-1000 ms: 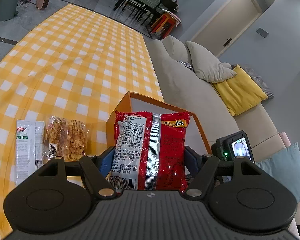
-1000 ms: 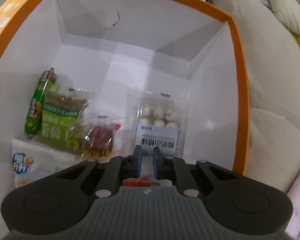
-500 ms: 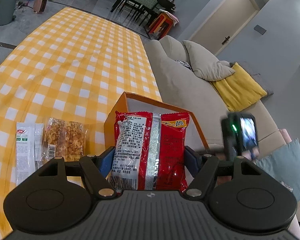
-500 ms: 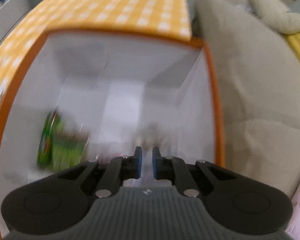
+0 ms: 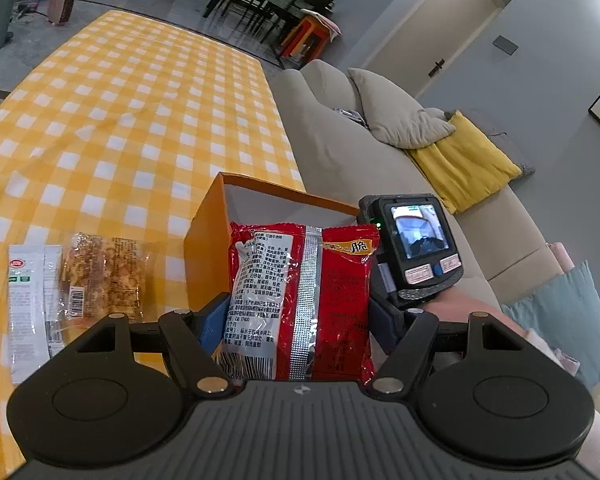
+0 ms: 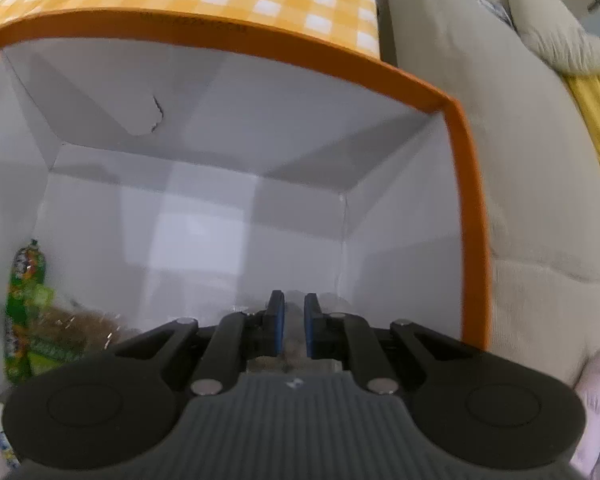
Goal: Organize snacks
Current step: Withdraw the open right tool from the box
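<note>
The red snack packet (image 5: pixel 300 300) stands upright between the jaws of the left gripper (image 5: pixel 296 316), and it looks wider than it is stiff. My worry is that such a slippery foil bag could buckle or slide out when it is lowered, since only its lower edges are pinched. The orange box (image 5: pixel 204 236) sits just beyond the packet, and the right gripper (image 6: pixel 291 322) hangs over the box's opening, so the two tools could bump at the rim if both go in together.

The left claw stands wide, its blue pads pressing both sides of the packet. The right claw is nearly closed with only a narrow slit, and I see nothing clearly caught in it. Below and to its left lie green snack bags (image 6: pixel 32 320) on the box floor. To the left of the left claw, a white sachet (image 5: pixel 26 304) and a clear-wrapped nut bar (image 5: pixel 104 276) wait on the checked tablecloth (image 5: pixel 120 120).
</note>
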Demonstrator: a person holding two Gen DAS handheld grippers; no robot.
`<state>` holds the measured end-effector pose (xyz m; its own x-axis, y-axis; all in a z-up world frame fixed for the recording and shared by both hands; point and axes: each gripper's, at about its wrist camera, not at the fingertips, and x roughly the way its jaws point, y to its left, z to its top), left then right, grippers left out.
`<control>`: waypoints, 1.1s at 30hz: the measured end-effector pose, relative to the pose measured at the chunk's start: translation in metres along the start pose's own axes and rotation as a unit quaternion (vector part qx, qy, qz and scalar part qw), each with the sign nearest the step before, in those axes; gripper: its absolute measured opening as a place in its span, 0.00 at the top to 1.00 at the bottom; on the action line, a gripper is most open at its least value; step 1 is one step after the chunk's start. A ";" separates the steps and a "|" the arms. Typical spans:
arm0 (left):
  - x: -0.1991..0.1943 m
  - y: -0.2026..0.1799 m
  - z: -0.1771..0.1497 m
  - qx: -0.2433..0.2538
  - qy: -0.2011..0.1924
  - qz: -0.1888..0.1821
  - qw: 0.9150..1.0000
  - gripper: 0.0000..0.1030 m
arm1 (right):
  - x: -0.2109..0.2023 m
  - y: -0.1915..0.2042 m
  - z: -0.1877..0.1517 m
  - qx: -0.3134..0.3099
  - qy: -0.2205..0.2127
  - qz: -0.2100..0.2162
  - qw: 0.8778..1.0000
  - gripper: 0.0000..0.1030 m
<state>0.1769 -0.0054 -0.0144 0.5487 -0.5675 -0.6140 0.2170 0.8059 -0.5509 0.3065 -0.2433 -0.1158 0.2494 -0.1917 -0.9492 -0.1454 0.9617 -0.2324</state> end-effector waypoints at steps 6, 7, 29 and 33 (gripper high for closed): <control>-0.002 0.000 -0.001 0.001 -0.004 0.005 1.000 0.20 | -0.030 -0.008 -0.014 0.022 -0.044 0.006 0.999 0.89; -0.003 0.000 -0.001 0.001 -0.006 0.007 1.000 0.20 | -0.039 -0.011 -0.019 0.033 -0.060 0.017 0.998 0.88; 0.094 -0.062 0.022 0.032 0.046 0.160 0.986 0.21 | -0.095 -0.061 -0.103 0.167 -0.259 0.187 0.933 0.79; 0.129 -0.070 0.026 0.104 0.080 0.174 0.976 0.21 | -0.087 -0.079 -0.108 0.190 -0.259 0.207 0.924 0.79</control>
<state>0.2534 -0.1308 -0.0407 0.4880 -0.2584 -0.8337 0.2074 0.9621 -0.1768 0.1932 -0.3239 -0.0378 0.6876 0.2321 -0.6880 -0.0088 0.9501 0.3118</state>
